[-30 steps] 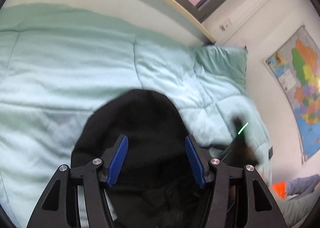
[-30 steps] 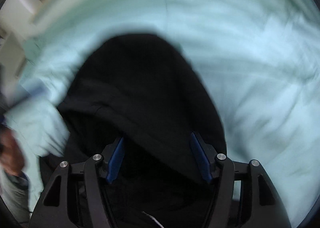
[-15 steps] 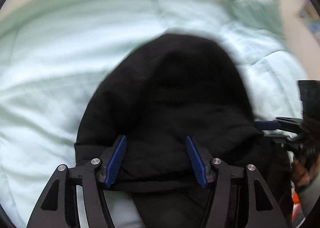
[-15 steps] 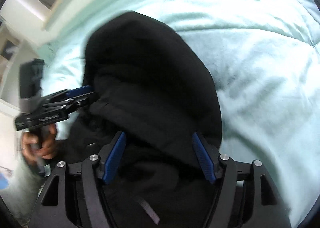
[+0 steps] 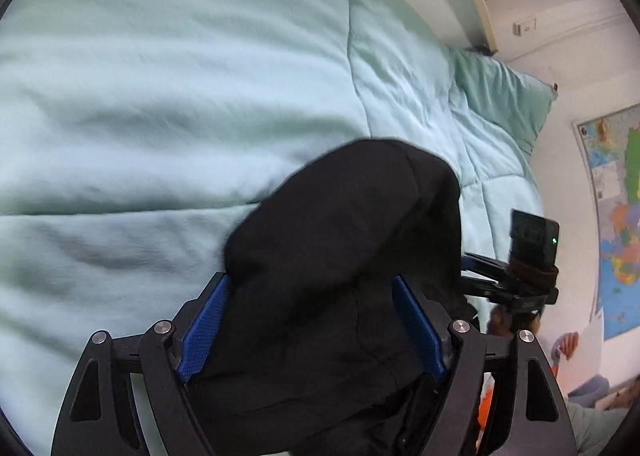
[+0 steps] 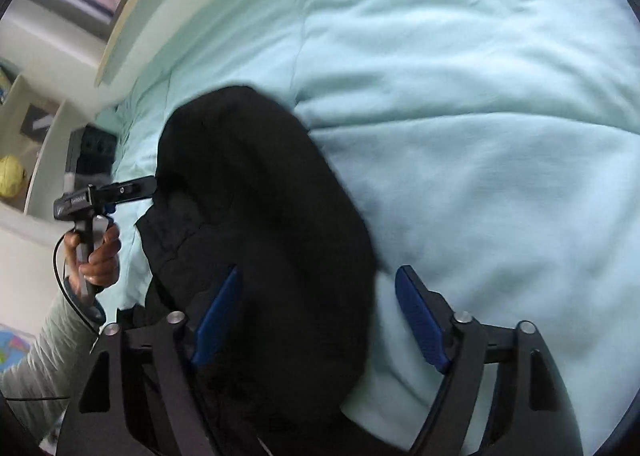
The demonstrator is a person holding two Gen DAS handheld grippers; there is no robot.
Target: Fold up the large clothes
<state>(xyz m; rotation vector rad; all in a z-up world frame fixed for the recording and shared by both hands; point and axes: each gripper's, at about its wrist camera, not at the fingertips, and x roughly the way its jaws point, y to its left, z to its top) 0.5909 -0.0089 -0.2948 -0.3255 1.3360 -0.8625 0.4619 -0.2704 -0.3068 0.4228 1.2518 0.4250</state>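
Note:
A black hooded garment (image 5: 348, 240) lies bunched on the pale green comforter (image 5: 160, 116). In the left wrist view my left gripper (image 5: 312, 332) is open, its blue pads on either side of the cloth, which fills the gap between them. In the right wrist view the garment (image 6: 260, 216) lies left of centre, and my right gripper (image 6: 320, 320) is open with cloth against its left pad only. The other gripper shows in each view: the right one (image 5: 516, 280) at the garment's right edge, the left one (image 6: 108, 192) at its left edge.
A green pillow (image 5: 504, 96) lies at the head of the bed by the wall. A map (image 5: 616, 216) hangs on the right wall. Shelves with a yellow ball (image 6: 12, 176) stand at the left. The comforter (image 6: 480, 136) spreads wide to the right.
Both grippers have pulled back and swung. The garment now sits lower in both views, and it has slid to the left side of the right gripper's gap.

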